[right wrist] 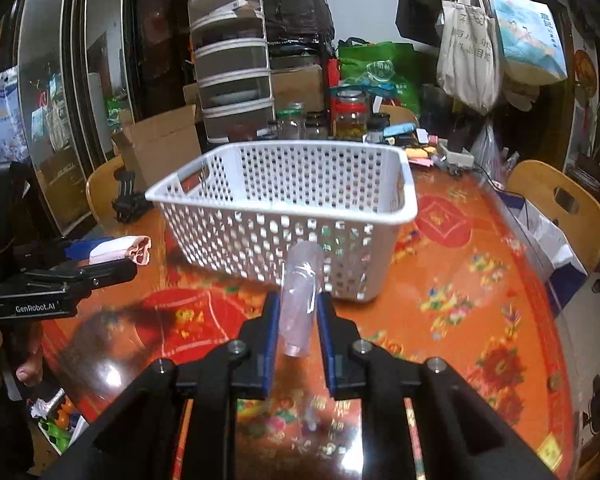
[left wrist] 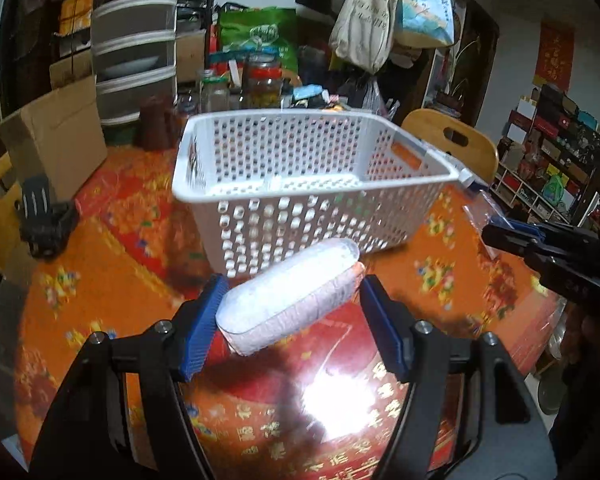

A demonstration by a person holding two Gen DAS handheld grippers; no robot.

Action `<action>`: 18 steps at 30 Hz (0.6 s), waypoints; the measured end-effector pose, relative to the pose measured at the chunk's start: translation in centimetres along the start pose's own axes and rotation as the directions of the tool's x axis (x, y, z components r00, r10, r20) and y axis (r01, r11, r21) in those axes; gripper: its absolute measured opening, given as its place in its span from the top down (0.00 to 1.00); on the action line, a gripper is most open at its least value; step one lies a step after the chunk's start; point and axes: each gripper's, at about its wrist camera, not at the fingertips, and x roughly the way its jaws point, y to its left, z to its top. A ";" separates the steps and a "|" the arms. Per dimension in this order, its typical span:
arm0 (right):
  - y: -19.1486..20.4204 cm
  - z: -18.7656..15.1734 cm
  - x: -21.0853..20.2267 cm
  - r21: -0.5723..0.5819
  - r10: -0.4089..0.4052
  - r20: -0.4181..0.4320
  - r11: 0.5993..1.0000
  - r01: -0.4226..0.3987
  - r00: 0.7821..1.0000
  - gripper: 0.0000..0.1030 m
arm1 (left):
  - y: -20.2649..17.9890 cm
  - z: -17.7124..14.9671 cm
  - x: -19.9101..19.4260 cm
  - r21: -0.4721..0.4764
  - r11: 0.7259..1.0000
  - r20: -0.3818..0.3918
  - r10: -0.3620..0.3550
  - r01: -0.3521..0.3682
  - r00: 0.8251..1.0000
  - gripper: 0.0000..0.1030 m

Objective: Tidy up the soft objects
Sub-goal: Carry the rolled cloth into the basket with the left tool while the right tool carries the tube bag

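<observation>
White plastic with many holes makes the basket (left wrist: 300,184), and it sits on the table (left wrist: 100,280) with the red and orange cloth. Every place here is told from the basket. Just in front of its near wall, the left tongs (left wrist: 288,316) have a soft roll (left wrist: 288,292) in a clear wrap between them. The roll is white with a pink end. Its long side runs across the tongs, slanting up toward the basket. The left tongs are spread wide; the roll touches the left pad, but there is a gap at the other pad, so I cannot tell if they really hold it. In front of the basket and a bit to the side, the right tongs (right wrist: 298,320) are pressed onto a soft clear pouch (right wrist: 300,292) and pinch it. The pouch stands nearly upright, with its top leaning toward the basket wall. Both tongs are near the basket, and neither is over the rim yet. I think the next move is to lift each soft thing up and over the near wall. The basket looks empty inside, though a pale strip shows on its floor.
</observation>
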 end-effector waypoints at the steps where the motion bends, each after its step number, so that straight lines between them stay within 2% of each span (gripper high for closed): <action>1: -0.1 0.6 -0.1 -0.003 0.003 0.002 1.000 -0.003 1.000 0.83 | -0.1 0.6 -0.1 0.001 1.000 0.004 -0.005 0.005 1.000 0.36; 7: -0.5 4.7 -0.1 -0.015 0.017 -0.002 1.000 -0.017 1.000 0.83 | -0.1 5.2 -0.1 -0.001 1.000 0.019 -0.016 0.016 1.000 0.36; 10: -0.5 6.8 0.6 -0.029 0.006 -0.003 1.000 -0.006 1.000 0.83 | -0.2 8.2 0.8 0.005 1.000 0.013 0.001 -0.001 1.000 0.36; 18: -1.0 10.7 5.9 -0.042 -0.040 -0.097 0.998 0.036 0.994 0.83 | 0.5 14.0 5.7 0.006 0.998 -0.054 0.055 -0.055 0.997 0.36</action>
